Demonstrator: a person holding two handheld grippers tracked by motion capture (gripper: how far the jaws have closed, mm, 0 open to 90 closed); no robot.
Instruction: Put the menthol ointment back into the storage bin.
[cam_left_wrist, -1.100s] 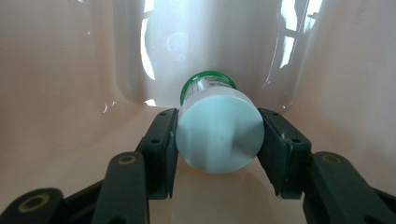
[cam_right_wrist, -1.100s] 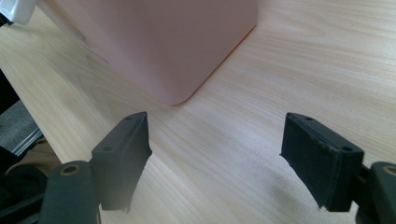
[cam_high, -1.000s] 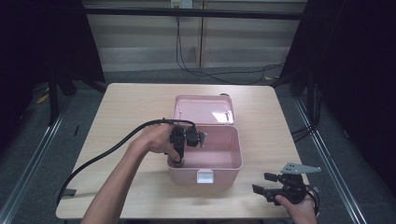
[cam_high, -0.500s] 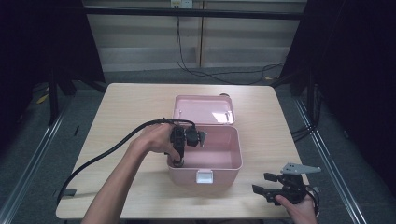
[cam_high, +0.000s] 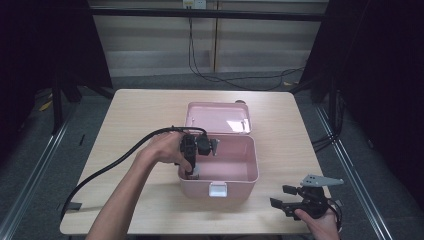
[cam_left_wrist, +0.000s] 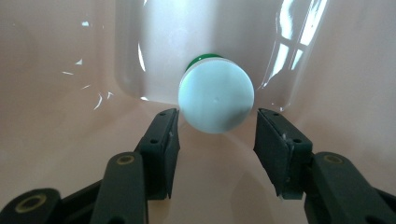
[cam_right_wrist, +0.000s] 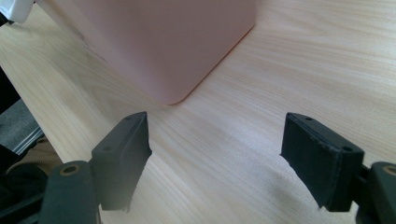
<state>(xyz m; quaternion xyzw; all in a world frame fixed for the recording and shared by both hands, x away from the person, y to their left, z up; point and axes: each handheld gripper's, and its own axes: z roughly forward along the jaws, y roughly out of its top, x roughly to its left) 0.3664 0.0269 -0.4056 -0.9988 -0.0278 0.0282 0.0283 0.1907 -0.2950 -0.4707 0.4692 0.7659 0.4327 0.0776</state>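
Note:
An open pink box (cam_high: 235, 189) stands mid-table, its lid (cam_high: 217, 118) leaning back behind it. My left gripper (cam_high: 192, 171) points down into the box's near left corner, held by a hand. In the left gripper view a round white cap with a green edge behind it (cam_left_wrist: 215, 98) lies against the pink corner wall (cam_left_wrist: 56, 70). The left gripper (cam_left_wrist: 218, 115) is open, one jaw on each side of the cap and just short of it. My right gripper (cam_high: 283, 197) rests open near the table's front right corner, and the right gripper (cam_right_wrist: 215, 121) holds nothing, with the box's corner (cam_right_wrist: 163, 42) ahead.
A white latch (cam_high: 218, 189) sits on the box's front wall. The left gripper's black cable (cam_high: 115, 161) trails over the table's left half to the front edge. Bare wood table (cam_high: 140, 115) surrounds the box. Dark floor and rails flank the table.

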